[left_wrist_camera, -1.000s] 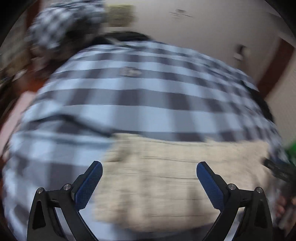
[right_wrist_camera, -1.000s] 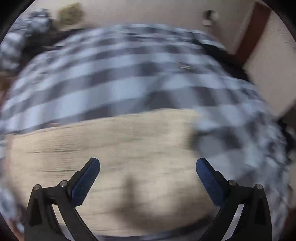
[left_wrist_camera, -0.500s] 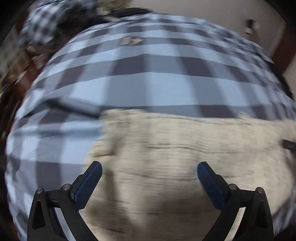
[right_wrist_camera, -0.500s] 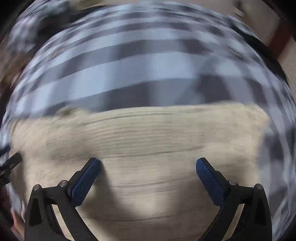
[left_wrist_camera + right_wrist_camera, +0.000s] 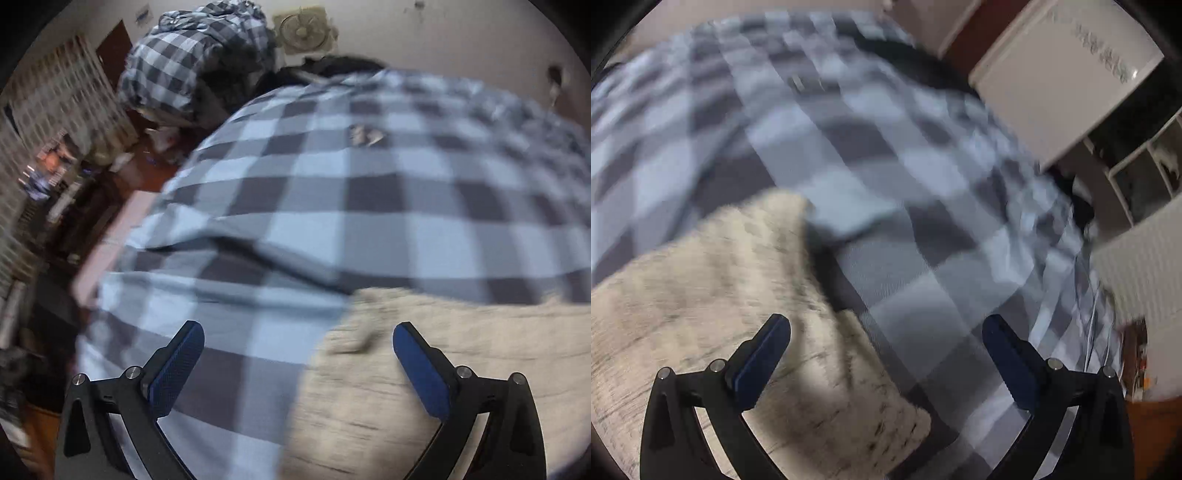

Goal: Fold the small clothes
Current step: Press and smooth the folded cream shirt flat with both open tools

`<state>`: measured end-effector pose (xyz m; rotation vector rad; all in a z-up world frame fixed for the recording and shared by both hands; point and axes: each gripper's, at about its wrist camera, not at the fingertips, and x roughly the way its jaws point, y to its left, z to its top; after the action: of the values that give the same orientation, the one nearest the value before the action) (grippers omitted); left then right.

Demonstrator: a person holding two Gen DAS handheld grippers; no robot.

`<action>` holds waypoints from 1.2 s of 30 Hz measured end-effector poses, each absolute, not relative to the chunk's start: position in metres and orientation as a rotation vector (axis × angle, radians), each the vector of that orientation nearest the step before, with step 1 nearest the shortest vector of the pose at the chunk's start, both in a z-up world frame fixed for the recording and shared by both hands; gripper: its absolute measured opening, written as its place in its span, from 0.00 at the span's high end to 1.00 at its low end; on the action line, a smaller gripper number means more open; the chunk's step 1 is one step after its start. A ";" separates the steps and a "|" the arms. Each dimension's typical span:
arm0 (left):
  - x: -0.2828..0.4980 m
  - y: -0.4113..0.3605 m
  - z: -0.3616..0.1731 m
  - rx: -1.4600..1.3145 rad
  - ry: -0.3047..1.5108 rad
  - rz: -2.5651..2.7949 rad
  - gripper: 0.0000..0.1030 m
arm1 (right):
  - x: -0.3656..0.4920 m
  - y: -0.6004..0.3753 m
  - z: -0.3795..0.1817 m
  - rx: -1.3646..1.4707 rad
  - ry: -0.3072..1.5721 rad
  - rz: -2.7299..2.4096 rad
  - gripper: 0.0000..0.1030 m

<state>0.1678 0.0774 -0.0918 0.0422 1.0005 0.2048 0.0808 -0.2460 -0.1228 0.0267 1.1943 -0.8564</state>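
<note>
Your left tongs (image 5: 297,349) are spread wide and hold nothing; they hover above the bed, with the left pad (image 5: 177,363) over the checked bedsheet (image 5: 369,192) and the right pad over the edge of the beige knit garment (image 5: 424,387). The garment lies flat on the sheet — it fills the lower right of the left wrist view, its near corner between your fingers, blurred by motion.

Your right tongs (image 5: 886,345) are spread just as wide, nothing between them. Here the beige knit garment (image 5: 713,295) fills the lower left, its right edge running down between the pads; the left pad hangs over the knit, the right pad (image 5: 1010,363) over bare checked bedsheet (image 5: 886,166).

Beyond the bed, the left wrist view shows a bundled checked blanket (image 5: 192,59) and a wall fan (image 5: 303,31); the right wrist view shows a white cabinet (image 5: 1060,77).
</note>
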 end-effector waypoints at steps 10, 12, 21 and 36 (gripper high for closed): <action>0.126 -0.001 -0.131 0.139 1.273 -0.190 0.00 | 0.101 -0.154 -0.130 0.107 1.201 -0.143 0.01; 0.124 0.001 -0.144 0.216 1.311 -0.165 0.00 | 0.104 -0.157 -0.152 0.091 1.322 -0.128 0.01; 0.120 0.096 -0.136 -0.105 1.424 0.024 0.00 | 0.053 -0.266 -0.171 0.118 1.465 -0.494 0.01; 0.021 0.041 -0.023 0.186 0.999 -0.039 0.00 | -0.031 -0.278 -0.105 0.483 1.238 -0.438 0.01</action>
<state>0.0213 0.0405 -0.0230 0.1857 0.9987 -0.0386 -0.0311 -0.2781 -0.1050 0.4830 1.2381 -0.4381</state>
